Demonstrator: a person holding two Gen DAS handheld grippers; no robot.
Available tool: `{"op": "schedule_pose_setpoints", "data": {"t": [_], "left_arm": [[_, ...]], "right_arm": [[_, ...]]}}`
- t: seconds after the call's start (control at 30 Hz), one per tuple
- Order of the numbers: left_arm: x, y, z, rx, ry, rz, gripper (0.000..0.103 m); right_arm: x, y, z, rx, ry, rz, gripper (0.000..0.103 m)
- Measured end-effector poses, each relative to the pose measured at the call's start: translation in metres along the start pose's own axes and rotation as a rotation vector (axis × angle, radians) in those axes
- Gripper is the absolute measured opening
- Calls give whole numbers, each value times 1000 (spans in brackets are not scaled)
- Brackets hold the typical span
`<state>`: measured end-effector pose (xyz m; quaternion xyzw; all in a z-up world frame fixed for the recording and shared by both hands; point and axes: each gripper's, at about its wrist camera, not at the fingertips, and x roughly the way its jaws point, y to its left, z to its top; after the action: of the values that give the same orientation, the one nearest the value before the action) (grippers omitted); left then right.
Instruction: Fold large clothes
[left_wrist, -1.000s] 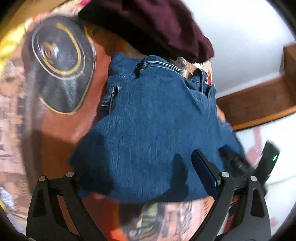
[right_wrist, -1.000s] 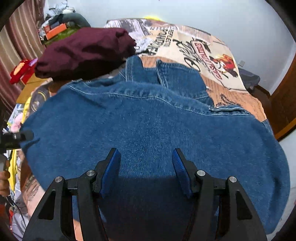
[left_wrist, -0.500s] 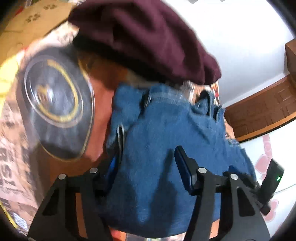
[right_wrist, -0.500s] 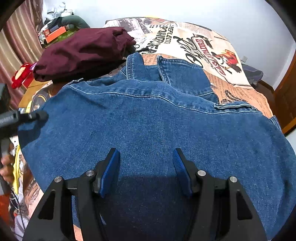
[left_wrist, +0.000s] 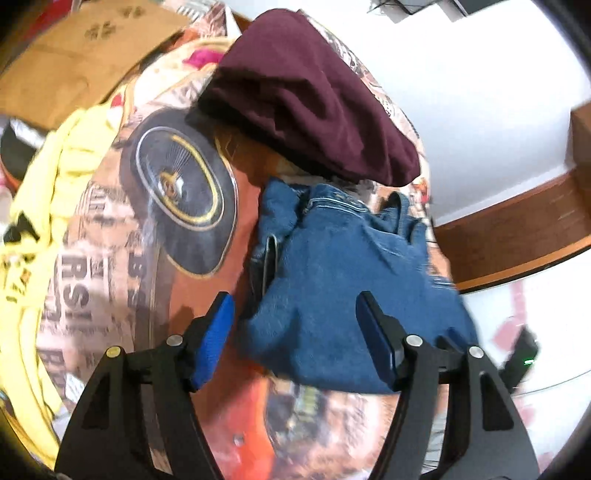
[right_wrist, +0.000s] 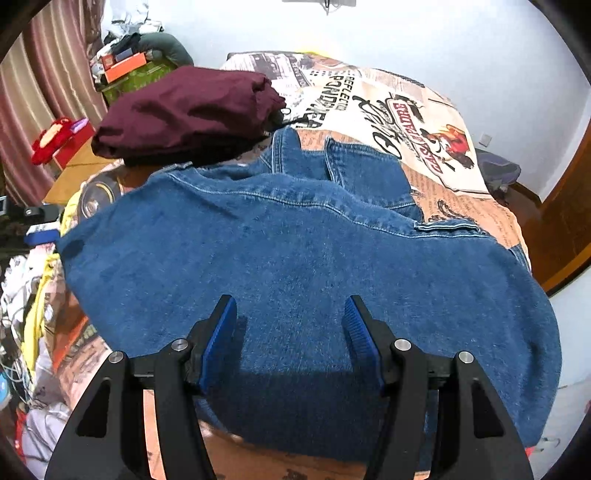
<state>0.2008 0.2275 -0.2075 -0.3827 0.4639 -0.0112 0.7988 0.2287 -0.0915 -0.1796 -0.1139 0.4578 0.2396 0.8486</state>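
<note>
while the folded blue denim garment (right_wrist: 303, 258) lies across the middle of the printed bedcover (right_wrist: 399, 110), the left claw (left_wrist: 295, 332) is spreading and the right claw (right_wrist: 290, 332) stands apart, both empty; a shallow pinch could undo the fold.

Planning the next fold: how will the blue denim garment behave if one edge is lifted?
The denim garment will probably drape and sag, since it already lies in soft creases on the bedspread. Its thick seams suggest it is fairly heavy. Its coarse weave should not slip easily from blue pads.
</note>
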Motion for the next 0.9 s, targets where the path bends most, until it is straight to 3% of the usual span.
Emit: {"op": "schedule_pose_setpoints", "data": {"t": [0.13, 0.27, 0.37, 0.5, 0.67, 0.8, 0.9], "left_arm": [[-28, -5, 1, 39, -12, 73, 67], [-39, -8, -12, 54, 21, 73, 74], [-23, -11, -27, 71, 65, 75, 76], [26, -13, -45, 41, 178, 15, 76], [79, -15, -45, 3, 240, -46, 76], [105, -10, -36, -49, 214, -65, 76], [114, -10, -28, -60, 121, -49, 76]], "right_arm": [[-14, 3, 2, 24, -35, 35, 57], [-28, 12, 2, -4, -79, 37, 57], [-37, 18, 1, -35, -105, 34, 57], [-34, 19, -1, -46, -100, 28, 57], [-22, 15, 0, -49, -66, 2, 57], [-16, 8, 1, -44, -47, -9, 57], [-9, 4, 3, -42, -28, -14, 57]]}}
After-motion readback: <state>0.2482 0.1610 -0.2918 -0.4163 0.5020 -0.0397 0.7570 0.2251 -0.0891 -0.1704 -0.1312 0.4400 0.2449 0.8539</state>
